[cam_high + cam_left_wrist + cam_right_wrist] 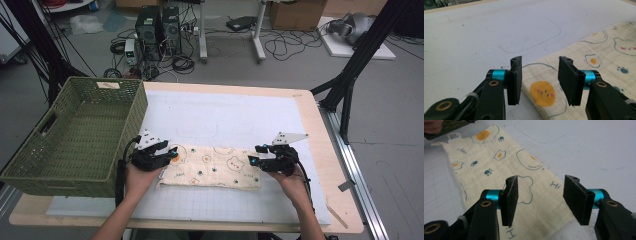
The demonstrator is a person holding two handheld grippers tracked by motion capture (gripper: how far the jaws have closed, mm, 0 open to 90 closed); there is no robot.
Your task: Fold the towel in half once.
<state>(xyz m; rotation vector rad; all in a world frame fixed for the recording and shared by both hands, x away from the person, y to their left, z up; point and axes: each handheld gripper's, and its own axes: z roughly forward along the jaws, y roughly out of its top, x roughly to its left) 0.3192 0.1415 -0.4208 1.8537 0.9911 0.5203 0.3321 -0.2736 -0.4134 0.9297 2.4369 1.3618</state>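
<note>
Folded cloth (212, 167) lies flat on counter (320, 130) beside basket (75, 135); left claw (170, 152) and right claw (255, 159), both wide, empty, flank its ends, likely released after fold.

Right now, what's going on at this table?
A person holds a gripper in each hand over a folded, cream cartoon-print cloth lying flat on the white mat. The left gripper sits at the cloth's left end, the right gripper at its right end. Both stand open with nothing pinched; the cloth rests on the mat beneath the jaws. A green woven basket waits at the table's left edge.
</note>
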